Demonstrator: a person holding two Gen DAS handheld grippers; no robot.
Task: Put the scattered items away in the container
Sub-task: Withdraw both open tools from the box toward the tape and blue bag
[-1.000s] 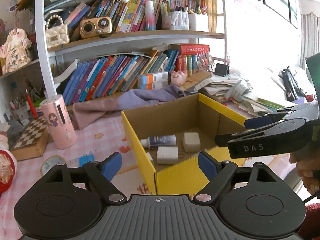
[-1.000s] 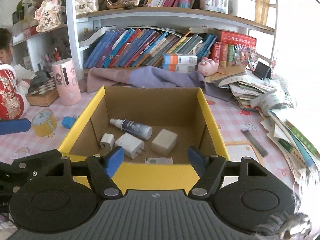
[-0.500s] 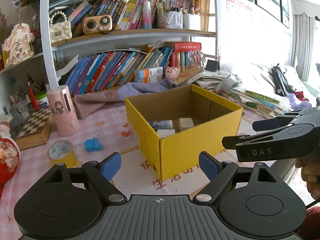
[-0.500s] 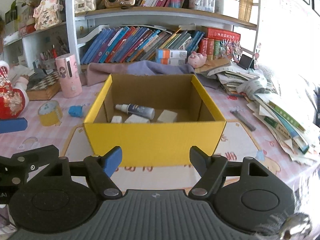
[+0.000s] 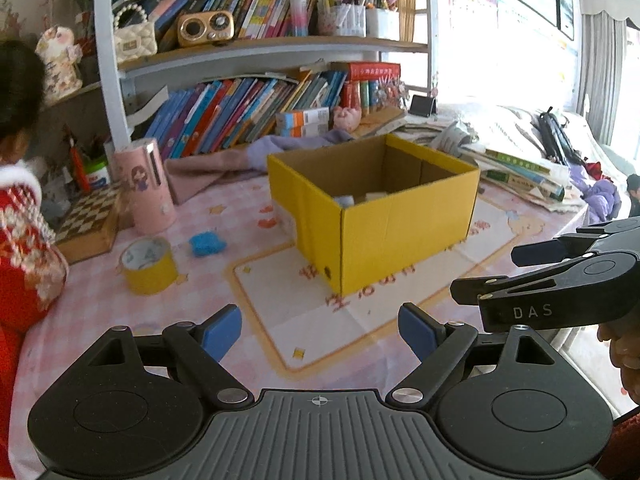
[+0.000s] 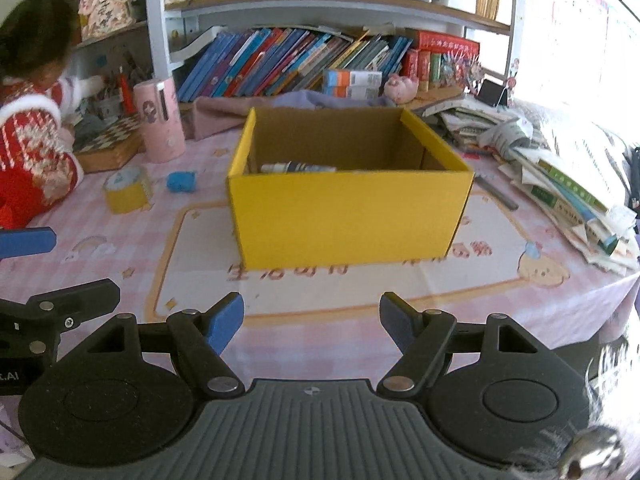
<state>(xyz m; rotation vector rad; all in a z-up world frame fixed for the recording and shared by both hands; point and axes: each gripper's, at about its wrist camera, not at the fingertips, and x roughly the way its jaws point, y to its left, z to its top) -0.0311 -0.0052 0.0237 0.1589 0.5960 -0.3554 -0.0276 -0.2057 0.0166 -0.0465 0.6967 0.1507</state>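
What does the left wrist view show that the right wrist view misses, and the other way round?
Only the left wrist view shows the whole right claw, seen from the side, nothing between its fingers, and two side walls of the yellow box.

Only the right wrist view shows the bottle lying in the box and the grey strip on the tablecloth right of the box.

Both show the box, the yellow tape roll, the blue item, the pink tumbler, the bookshelf, and an empty, open claw in front.
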